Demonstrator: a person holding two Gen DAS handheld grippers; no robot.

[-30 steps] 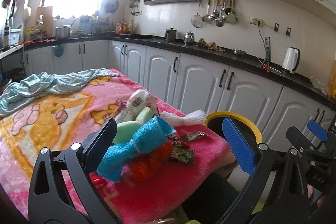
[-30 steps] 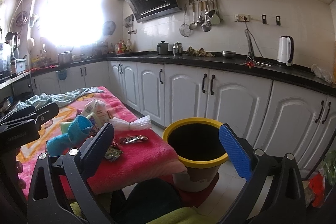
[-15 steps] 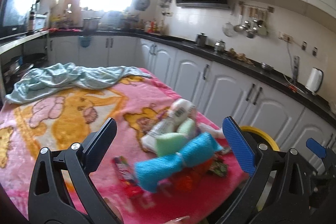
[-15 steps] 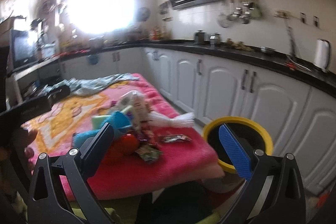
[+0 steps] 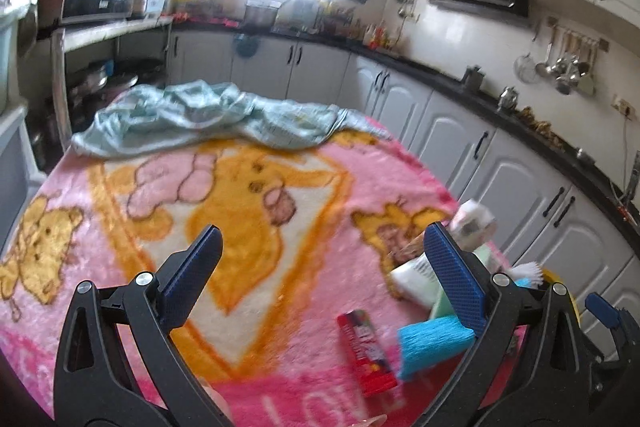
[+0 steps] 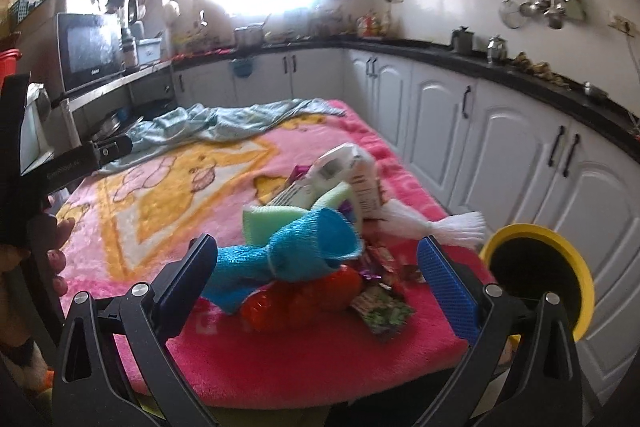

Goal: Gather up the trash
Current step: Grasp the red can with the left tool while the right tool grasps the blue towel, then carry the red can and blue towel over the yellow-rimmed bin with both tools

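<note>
While both tools, the left tool (image 5: 320,267) and the right tool (image 6: 318,277), are held agape and empty, the approach step is judged in hand. Wrappers (image 6: 382,301) lie heaped at the table's (image 6: 280,367) corner, near the yellow-rimmed bin (image 6: 576,267); a descent onto one wrapper is called for next.

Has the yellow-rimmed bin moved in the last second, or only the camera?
Cannot tell for certain, but likely not: the yellow-rimmed bin sits by the pink blanket's corner below the white cabinets, as before.

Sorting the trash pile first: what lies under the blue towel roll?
Under the blue towel roll lies a red-orange wrapper, with a green sponge behind. Anything further beneath is covered.
</note>
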